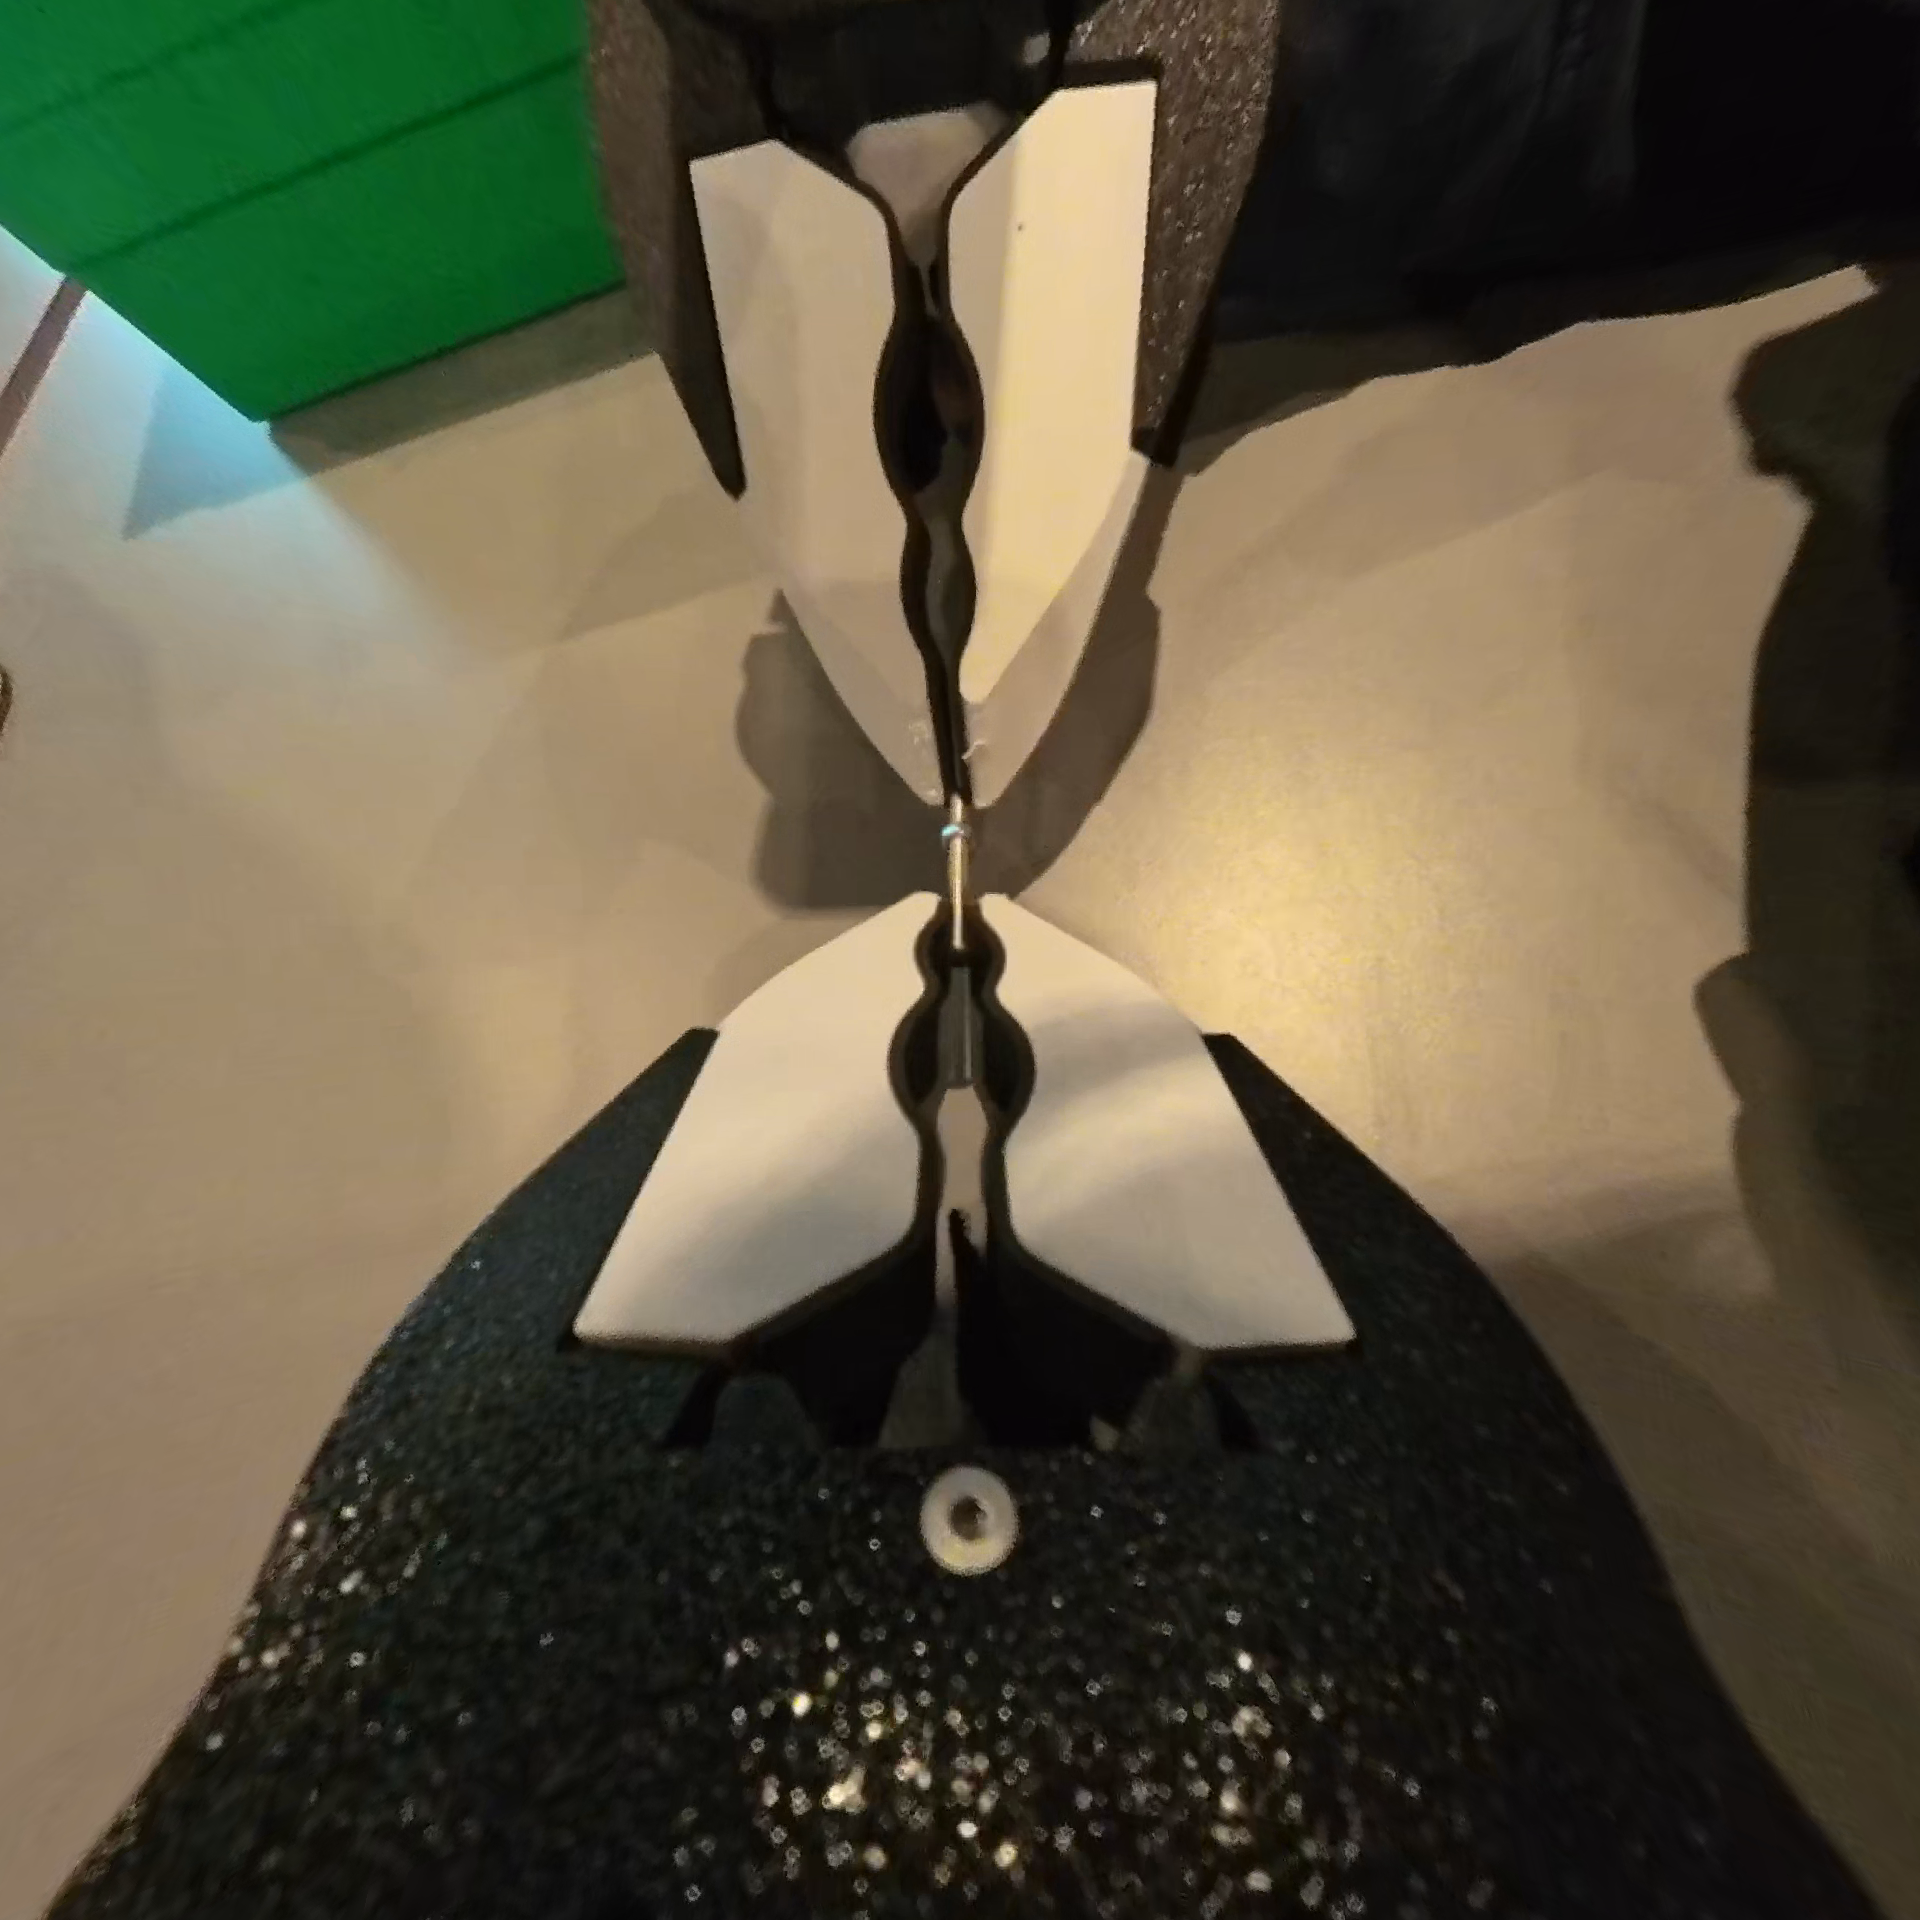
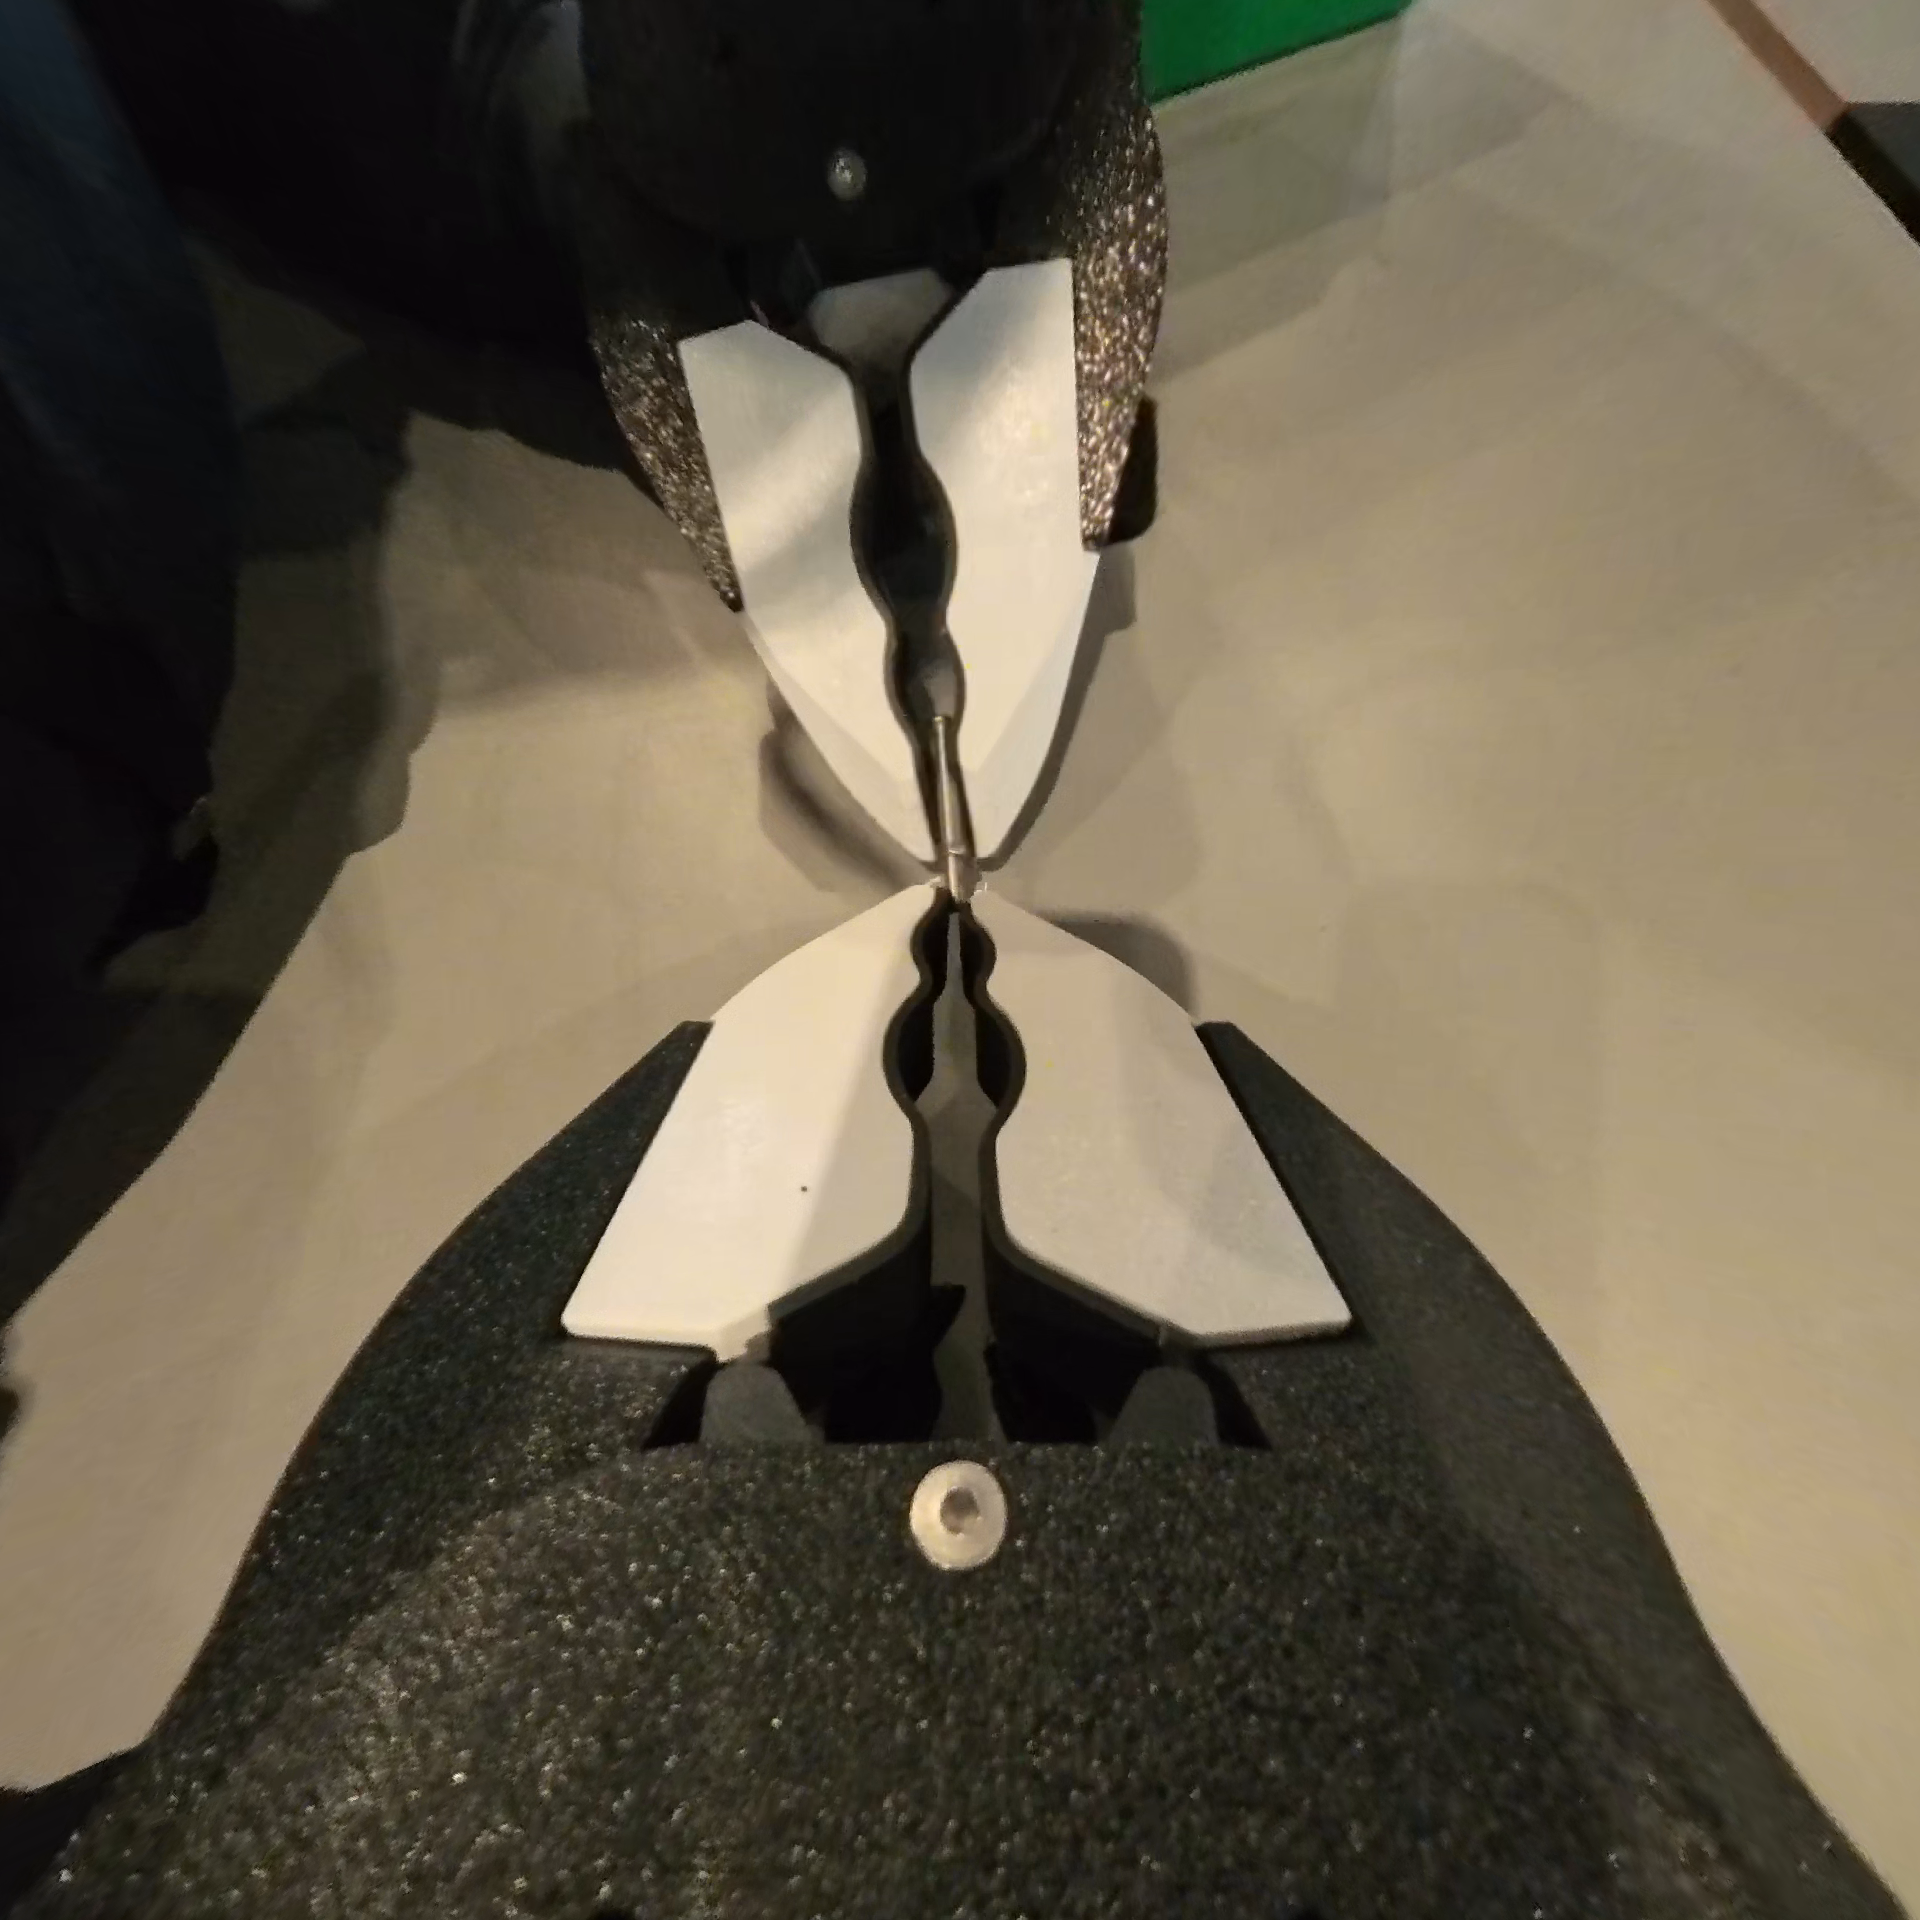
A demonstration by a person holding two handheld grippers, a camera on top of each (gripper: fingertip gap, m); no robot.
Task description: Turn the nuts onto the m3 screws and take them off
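Left wrist view alone shows the nut [image 1: 952,831] on the screw [image 1: 954,894]; my left gripper [image 1: 954,928] is clamped on the screw's shank, my right gripper [image 2: 953,902] is pinched on its tip. The table [image 1: 364,883] lies bare around the screw; a green box [image 1: 312,187] stands far off.

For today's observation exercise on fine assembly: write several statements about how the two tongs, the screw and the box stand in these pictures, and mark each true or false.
1. The left tongs grip a thin metal screw by its shank. True.
2. The two tongs point tip to tip at each other. True; the right tongs face the left ones.
3. The screw lies loose on the table. False; it is held above the table, spanning between the two pairs of tips.
4. A red box stands in the background. False; the box is green.
5. The right tongs are spread wide open. False; their fingers are closed together at the screw's far end.
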